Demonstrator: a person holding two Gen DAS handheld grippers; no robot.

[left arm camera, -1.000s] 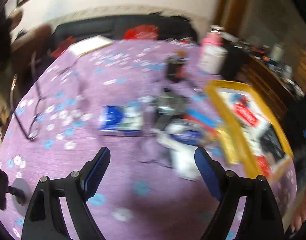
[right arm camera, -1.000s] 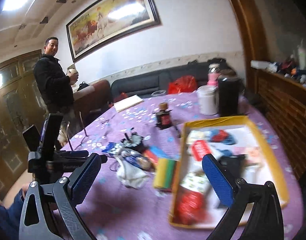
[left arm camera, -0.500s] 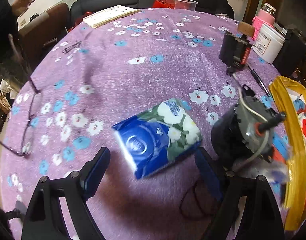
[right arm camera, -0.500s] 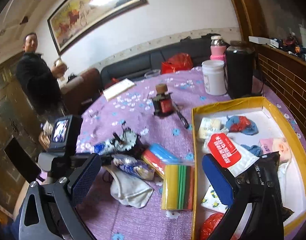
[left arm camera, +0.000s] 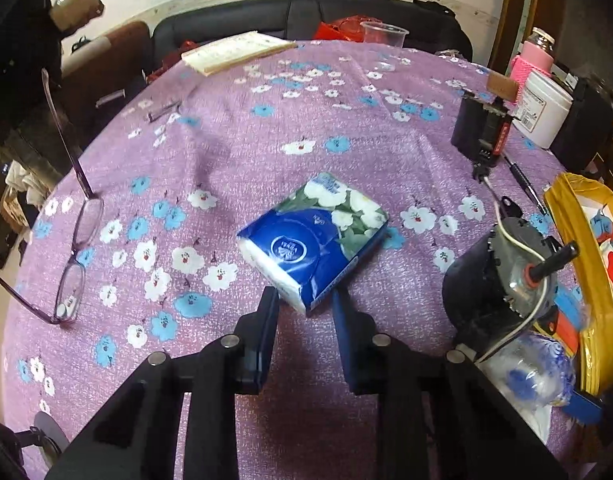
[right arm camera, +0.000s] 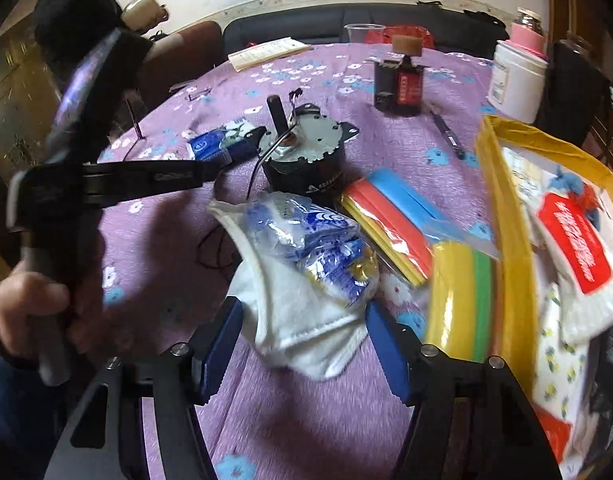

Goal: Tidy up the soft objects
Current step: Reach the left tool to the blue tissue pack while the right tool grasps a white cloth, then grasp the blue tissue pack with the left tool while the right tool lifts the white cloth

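In the left wrist view, the tissue pack [left arm camera: 312, 238] is pinched at its near corner by the left tongs [left arm camera: 305, 304] on the bench [left arm camera: 266, 140]. Only in the right wrist view are the right tongs [right arm camera: 300, 330] seen closing, spread around a white cloth [right arm camera: 302, 320], beside the yellow tray [right arm camera: 506, 240].

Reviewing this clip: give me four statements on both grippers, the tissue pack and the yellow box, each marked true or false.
1. The left gripper is shut on a corner of the tissue pack. True.
2. The right gripper straddles the white cloth, jaws closing. True.
3. The tissue pack lies inside the yellow box. False: it lies on the purple tablecloth.
4. The yellow box is empty. False: it holds several packets.
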